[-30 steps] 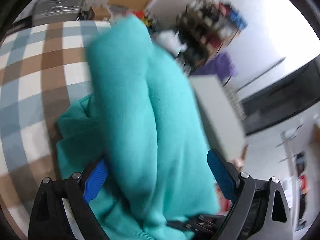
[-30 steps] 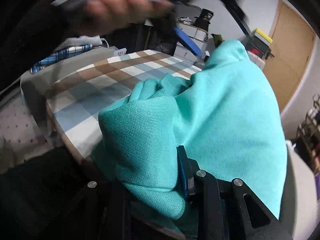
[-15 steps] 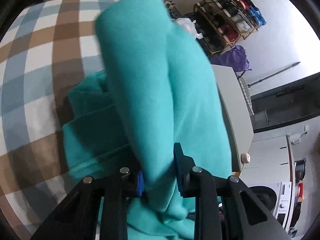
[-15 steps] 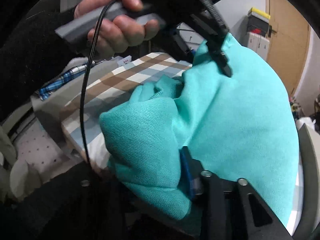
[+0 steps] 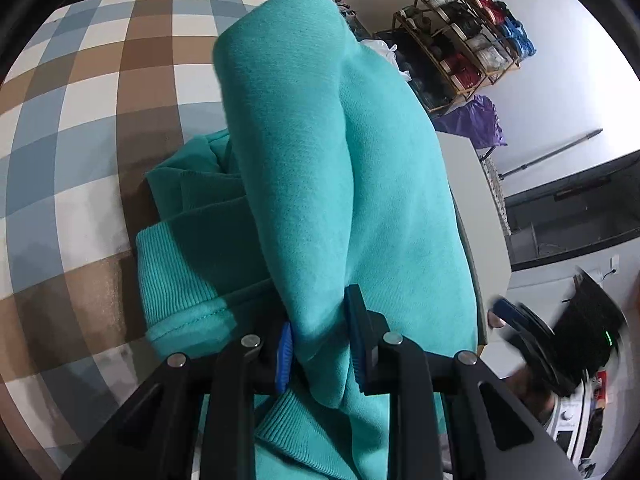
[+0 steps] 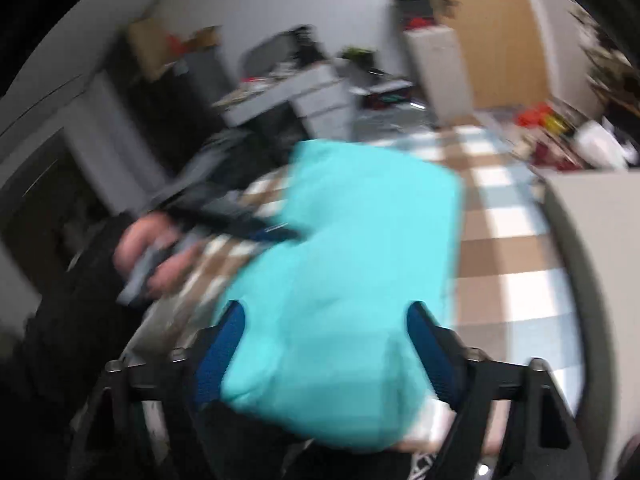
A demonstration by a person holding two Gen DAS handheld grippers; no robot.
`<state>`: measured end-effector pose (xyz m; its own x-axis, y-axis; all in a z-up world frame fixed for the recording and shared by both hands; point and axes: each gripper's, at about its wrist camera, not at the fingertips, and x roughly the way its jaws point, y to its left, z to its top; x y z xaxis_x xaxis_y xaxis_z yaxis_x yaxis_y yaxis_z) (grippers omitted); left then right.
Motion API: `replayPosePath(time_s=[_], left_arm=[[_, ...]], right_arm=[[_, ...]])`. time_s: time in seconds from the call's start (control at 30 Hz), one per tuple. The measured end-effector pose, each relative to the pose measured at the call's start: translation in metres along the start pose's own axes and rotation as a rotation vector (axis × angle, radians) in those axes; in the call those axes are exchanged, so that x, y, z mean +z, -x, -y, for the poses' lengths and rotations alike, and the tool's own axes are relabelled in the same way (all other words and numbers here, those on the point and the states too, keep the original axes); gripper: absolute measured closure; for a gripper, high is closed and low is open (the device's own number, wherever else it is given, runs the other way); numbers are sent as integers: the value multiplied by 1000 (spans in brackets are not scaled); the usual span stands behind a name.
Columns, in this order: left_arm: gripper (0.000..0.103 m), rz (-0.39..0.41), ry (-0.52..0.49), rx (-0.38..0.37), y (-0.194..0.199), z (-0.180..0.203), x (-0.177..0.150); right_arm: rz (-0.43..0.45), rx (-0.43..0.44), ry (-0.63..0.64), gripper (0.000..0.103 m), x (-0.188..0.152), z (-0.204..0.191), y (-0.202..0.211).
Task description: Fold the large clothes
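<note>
Left gripper (image 5: 318,338) jaws pinching teal sweatshirt (image 5: 320,184), right gripper (image 6: 324,344) jaws apart, checked tablecloth (image 5: 80,120).

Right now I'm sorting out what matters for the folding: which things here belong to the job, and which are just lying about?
Part of the job:
- teal sweatshirt
- left gripper, shut on a fold of it
- right gripper, jaws apart
- checked tablecloth under the garment

Lying about:
- shoe rack
- purple bag
- grey drawer unit
</note>
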<state>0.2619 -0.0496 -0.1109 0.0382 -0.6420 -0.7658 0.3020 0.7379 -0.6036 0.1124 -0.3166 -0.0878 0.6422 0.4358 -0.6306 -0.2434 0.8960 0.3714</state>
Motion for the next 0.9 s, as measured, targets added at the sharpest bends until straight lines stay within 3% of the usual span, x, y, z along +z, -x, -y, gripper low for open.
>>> replayPosePath(time_s=[0.03,0.1,0.23,0.33,0.4,0.53,0.6,0.63,0.73,0.9], left_arm=[[84,1,2,-1,2,0,-1],[84,16,-2,21,7,0,-3],[84,24,27,-15,22,-7,-9],[84,27,47,-19,39,-8,-20],[84,59,-20,3,55,5,-32],[80,110,-105,7,74,34,-64],[59,121,-150,58,67,44,-79],[54,115,-152,91,58,43,-86],[53,54,-107,119,26,24,-99],[54,121,-97,250,7,9,-110]], right_arm=[[-38,24,-52,77,8,16,-12],[-135,97,-151,83,11,36,-38],[-137,102,-76,83,16,17,-33],[-166,-7,71,83,8,-18,-38],[-203,-85,191,82,5,-43,-49],[-289,-46,189,82,0,-46,-81],[-316,-37,182,82,2,-43,-91],[-327,-35,183,82,4,-42,-95],[-368,-28,186,82,7,-43,-104],[-400,-27,198,81,6,-49,-112]])
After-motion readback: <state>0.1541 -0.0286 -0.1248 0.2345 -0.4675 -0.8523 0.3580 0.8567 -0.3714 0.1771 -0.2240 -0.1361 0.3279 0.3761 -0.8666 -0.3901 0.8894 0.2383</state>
